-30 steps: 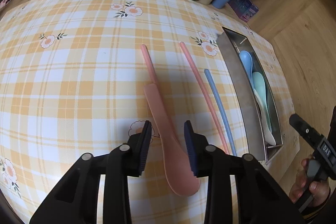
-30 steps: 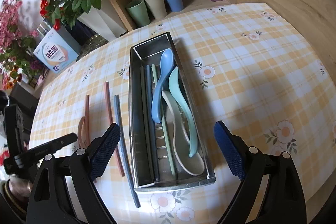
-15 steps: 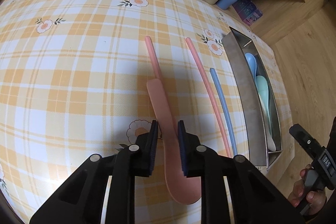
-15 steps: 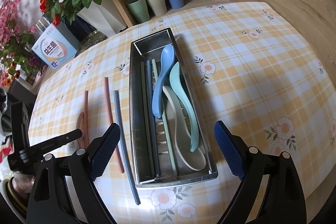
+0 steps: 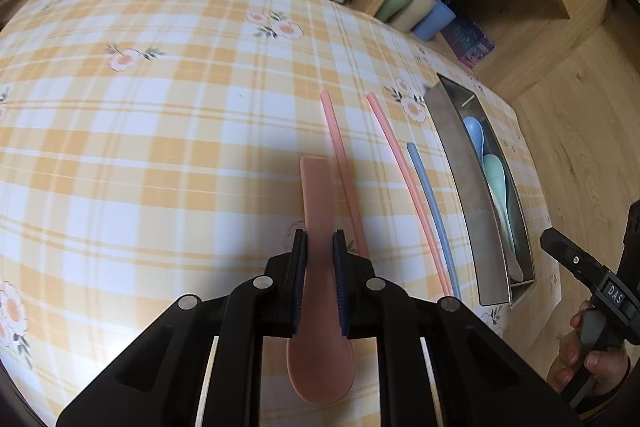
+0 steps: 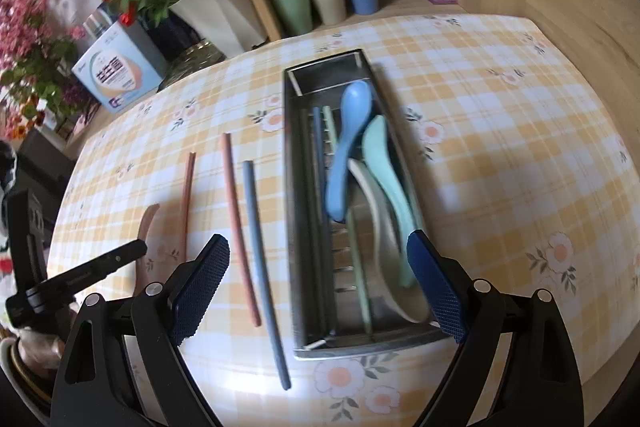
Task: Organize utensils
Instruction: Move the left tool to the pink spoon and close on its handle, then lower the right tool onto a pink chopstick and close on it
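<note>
Your left gripper (image 5: 320,247) reaches low over the yellow checked tablecloth (image 5: 160,147), clamped on the flat pink plastic spoon (image 5: 318,267) left of the long steel tray (image 6: 304,227). Your right gripper (image 6: 316,283) hovers spread wide above that tray, holding nothing.

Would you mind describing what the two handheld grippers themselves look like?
Both the left gripper and right gripper are matte black plastic linkages with silver pivot pins and blue cross-hatched pads. The right one's handle carries a white "DAS" label and is held by a bare hand.
</note>
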Demonstrator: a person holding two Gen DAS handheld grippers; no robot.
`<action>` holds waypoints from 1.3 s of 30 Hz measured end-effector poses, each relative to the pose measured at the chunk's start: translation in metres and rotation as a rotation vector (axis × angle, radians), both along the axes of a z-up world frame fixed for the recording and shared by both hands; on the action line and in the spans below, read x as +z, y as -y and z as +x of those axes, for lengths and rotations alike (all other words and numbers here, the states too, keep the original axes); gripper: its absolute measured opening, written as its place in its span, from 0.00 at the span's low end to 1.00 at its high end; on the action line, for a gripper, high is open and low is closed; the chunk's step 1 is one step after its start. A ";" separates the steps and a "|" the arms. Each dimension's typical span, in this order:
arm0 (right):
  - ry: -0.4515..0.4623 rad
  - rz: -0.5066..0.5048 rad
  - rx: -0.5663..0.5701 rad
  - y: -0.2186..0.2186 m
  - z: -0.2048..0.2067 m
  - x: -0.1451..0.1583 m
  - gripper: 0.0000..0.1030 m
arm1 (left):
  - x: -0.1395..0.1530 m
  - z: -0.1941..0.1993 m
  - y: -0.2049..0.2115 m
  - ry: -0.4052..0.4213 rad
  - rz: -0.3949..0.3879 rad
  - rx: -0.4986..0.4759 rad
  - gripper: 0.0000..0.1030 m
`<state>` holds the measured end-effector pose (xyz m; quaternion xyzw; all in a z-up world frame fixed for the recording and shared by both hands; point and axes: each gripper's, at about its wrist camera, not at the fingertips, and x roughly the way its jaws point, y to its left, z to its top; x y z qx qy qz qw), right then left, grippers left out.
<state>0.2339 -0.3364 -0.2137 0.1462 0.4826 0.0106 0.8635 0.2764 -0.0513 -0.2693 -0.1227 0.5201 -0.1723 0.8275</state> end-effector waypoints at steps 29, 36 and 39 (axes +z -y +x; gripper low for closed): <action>-0.058 -0.141 0.287 -0.166 0.068 -0.059 0.19 | 0.014 -0.018 -0.095 0.070 0.005 0.155 0.13; -0.042 -0.143 0.286 -0.165 0.064 -0.062 0.07 | 0.011 -0.018 -0.093 0.063 -0.005 0.150 0.13; -0.029 -0.136 0.287 -0.165 0.060 -0.062 0.06 | 0.011 -0.018 -0.092 0.059 -0.006 0.148 0.13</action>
